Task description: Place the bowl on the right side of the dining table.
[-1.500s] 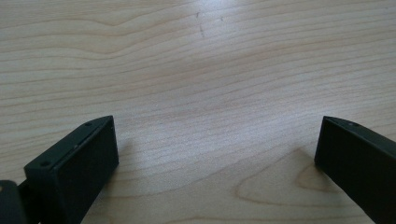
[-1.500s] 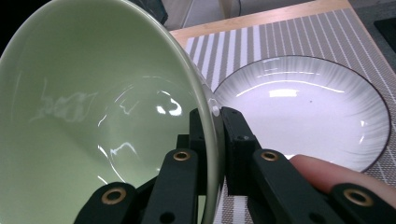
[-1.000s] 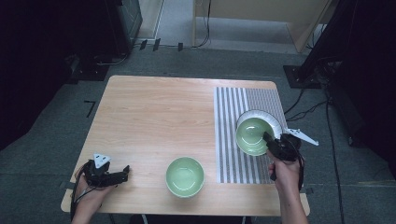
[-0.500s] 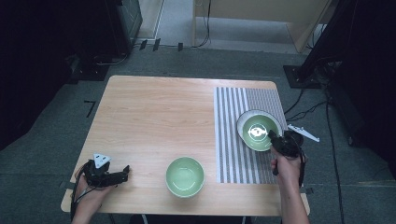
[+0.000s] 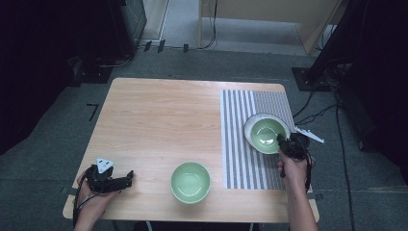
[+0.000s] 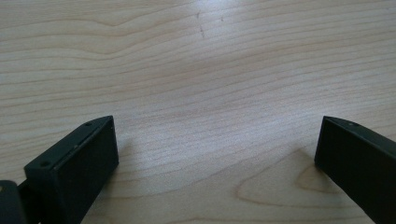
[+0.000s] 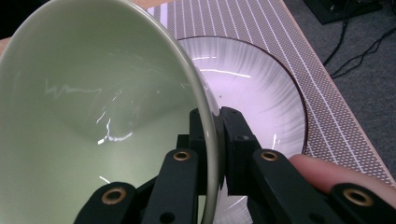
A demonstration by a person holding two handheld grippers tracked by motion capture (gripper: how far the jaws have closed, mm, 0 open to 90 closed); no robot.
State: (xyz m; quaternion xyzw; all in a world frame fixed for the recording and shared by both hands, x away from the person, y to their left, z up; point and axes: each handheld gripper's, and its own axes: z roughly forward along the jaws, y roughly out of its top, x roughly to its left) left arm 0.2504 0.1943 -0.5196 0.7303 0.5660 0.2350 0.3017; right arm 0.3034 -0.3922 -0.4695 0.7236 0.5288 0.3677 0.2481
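Observation:
A pale green bowl (image 5: pixel 264 133) sits over a white plate (image 5: pixel 248 130) on the striped mat (image 5: pixel 240 159) at the table's right. My right gripper (image 5: pixel 283 142) is shut on the bowl's near rim. In the right gripper view the jaws (image 7: pixel 212 126) pinch the thin rim of the bowl (image 7: pixel 93 93), one inside and one outside, with the ribbed plate (image 7: pixel 261 84) just beyond. Whether the bowl rests on the plate I cannot tell. A second green bowl (image 5: pixel 190 181) stands near the front edge. My left gripper (image 5: pixel 126 179) lies open on the wood at front left, its jaws (image 6: pixel 217 140) wide apart over bare tabletop.
The wooden table (image 5: pixel 159 120) has free room across its left and middle. Black stands and cables line the grey floor (image 5: pixel 332 115) beyond the table's right and far edges.
My right gripper has carried the green bowl slightly to the right and down over the white plate. The left gripper has stayed in place.

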